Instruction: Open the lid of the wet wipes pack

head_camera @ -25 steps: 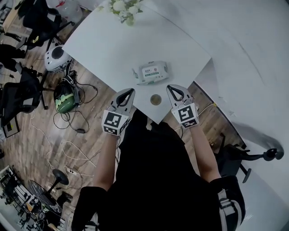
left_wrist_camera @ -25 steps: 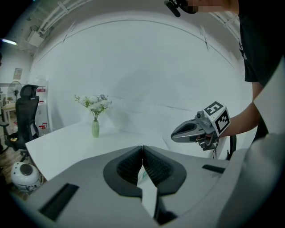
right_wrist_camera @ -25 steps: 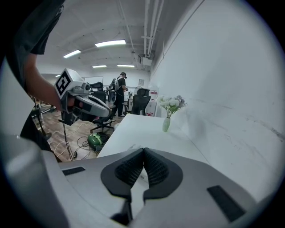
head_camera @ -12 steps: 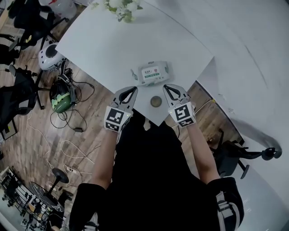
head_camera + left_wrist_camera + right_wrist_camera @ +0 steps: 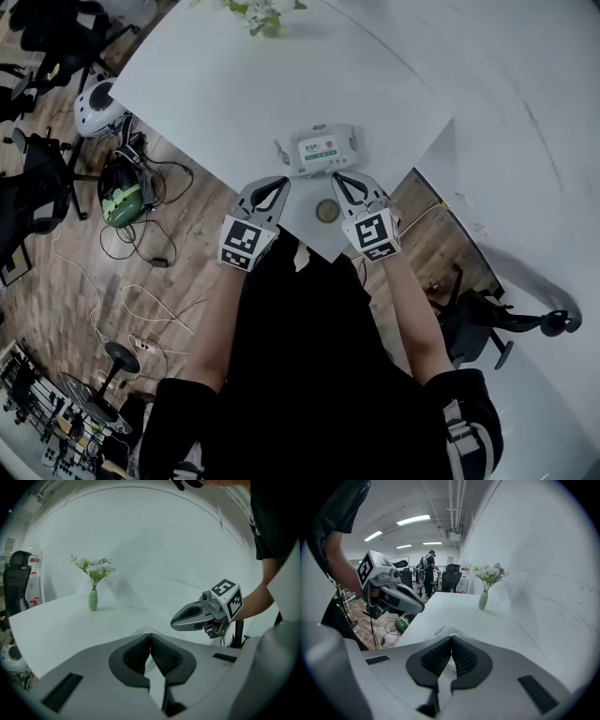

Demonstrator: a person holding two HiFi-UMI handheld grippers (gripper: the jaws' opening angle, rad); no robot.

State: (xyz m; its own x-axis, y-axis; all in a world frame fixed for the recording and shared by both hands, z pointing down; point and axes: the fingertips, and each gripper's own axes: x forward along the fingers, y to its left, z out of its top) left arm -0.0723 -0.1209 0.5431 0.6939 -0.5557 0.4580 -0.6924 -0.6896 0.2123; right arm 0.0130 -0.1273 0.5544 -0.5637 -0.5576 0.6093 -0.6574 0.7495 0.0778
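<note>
Left gripper (image 5: pixel 282 180) and right gripper (image 5: pixel 337 176) are both hovering over the near corner of the white table (image 5: pixel 225 84). On each, the jaws are pressing together, ribbed dark pads meeting, with nothing held between them. A small round brownish disc (image 5: pixel 327 210) is lying on the table between the two grey gripper bodies, nearer the right one. The wet wipes pack (image 5: pixel 322 150) is lying flat just beyond both sets of tips, roughly centred between them; whether either tip is touching it cannot be told. It is a soft rectangular pouch, pale green, with crimped ends, and the white rectangular lid (image 5: pixel 318 147) on top is sitting flat and closed. The tabletop is looking smooth and matte. Farther back, a slim pale green vase (image 5: pixel 93 600) of white flowers is standing near the wall.
</note>
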